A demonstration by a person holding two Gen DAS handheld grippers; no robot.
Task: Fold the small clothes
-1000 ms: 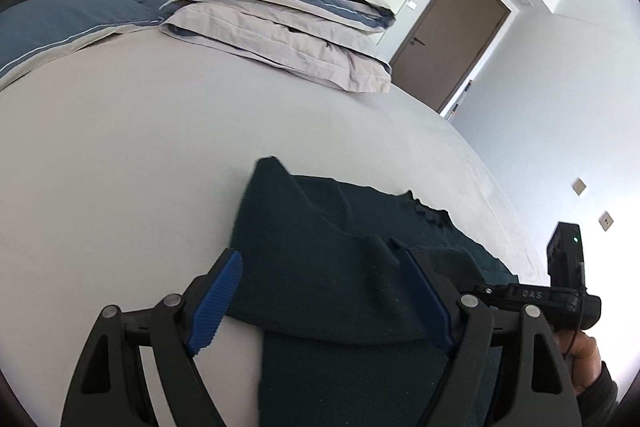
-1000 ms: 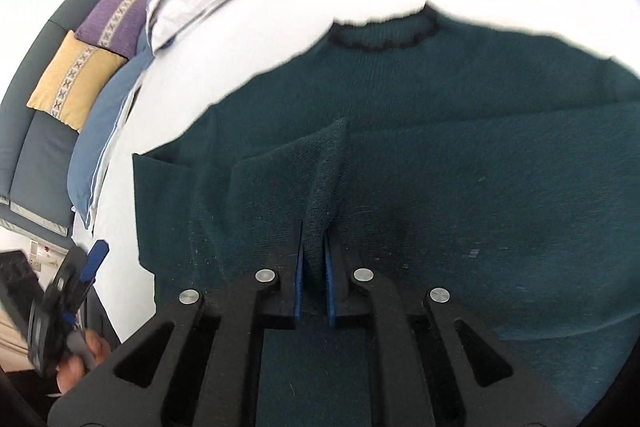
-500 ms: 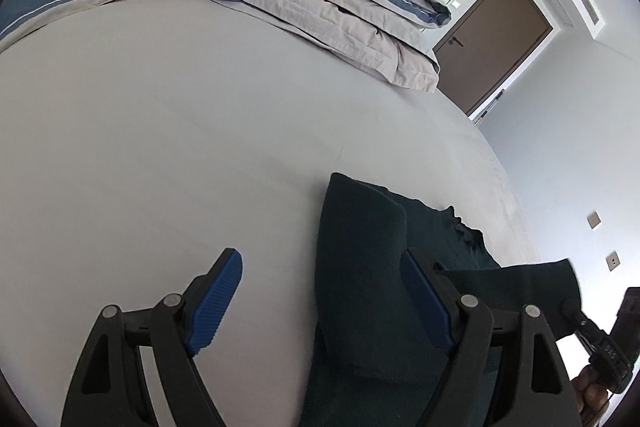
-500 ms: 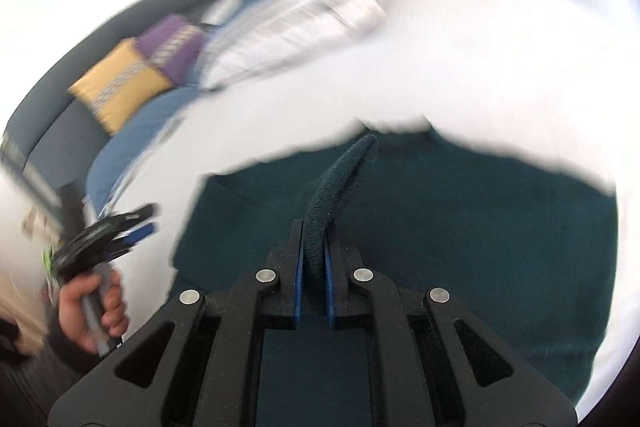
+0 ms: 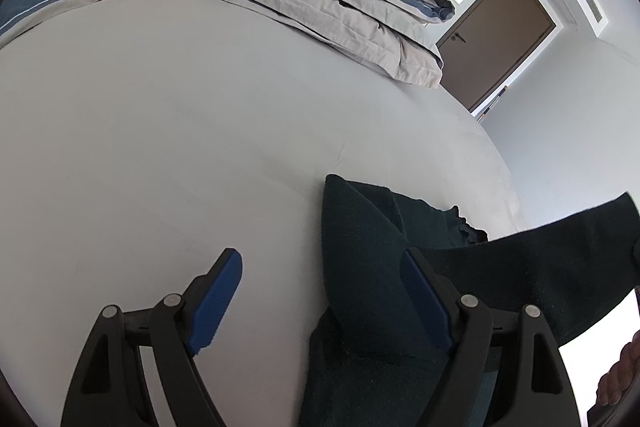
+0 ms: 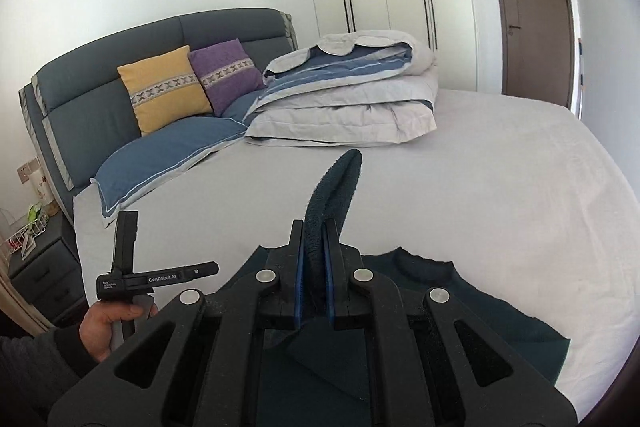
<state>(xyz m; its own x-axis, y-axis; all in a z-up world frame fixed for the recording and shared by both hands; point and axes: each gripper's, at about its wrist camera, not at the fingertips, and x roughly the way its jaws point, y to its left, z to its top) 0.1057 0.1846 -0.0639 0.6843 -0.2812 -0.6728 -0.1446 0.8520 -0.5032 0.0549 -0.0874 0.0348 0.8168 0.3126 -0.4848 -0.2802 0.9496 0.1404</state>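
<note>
A dark green knit sweater (image 5: 372,267) lies on the grey bed sheet (image 5: 180,147), its body also in the right wrist view (image 6: 460,311). My right gripper (image 6: 316,247) is shut on the sweater's sleeve (image 6: 336,187) and holds it lifted above the body; the raised sleeve (image 5: 560,259) shows at the right in the left wrist view. My left gripper (image 5: 324,291) is open and empty, just above the sheet at the sweater's left edge, its right finger over the cloth. It also appears at the left in the right wrist view (image 6: 128,267).
A folded grey and blue duvet (image 6: 352,99) lies at the bed's far end, with blue pillows (image 6: 168,155) and yellow and purple cushions (image 6: 164,87) against the headboard. A nightstand (image 6: 36,259) stands left of the bed. Wardrobe and brown door (image 6: 528,7) lie beyond.
My right gripper has lifted the sleeve up off the sweater and tilted upward. My left gripper has shifted left, off the sweater body toward its left edge, staying open.
</note>
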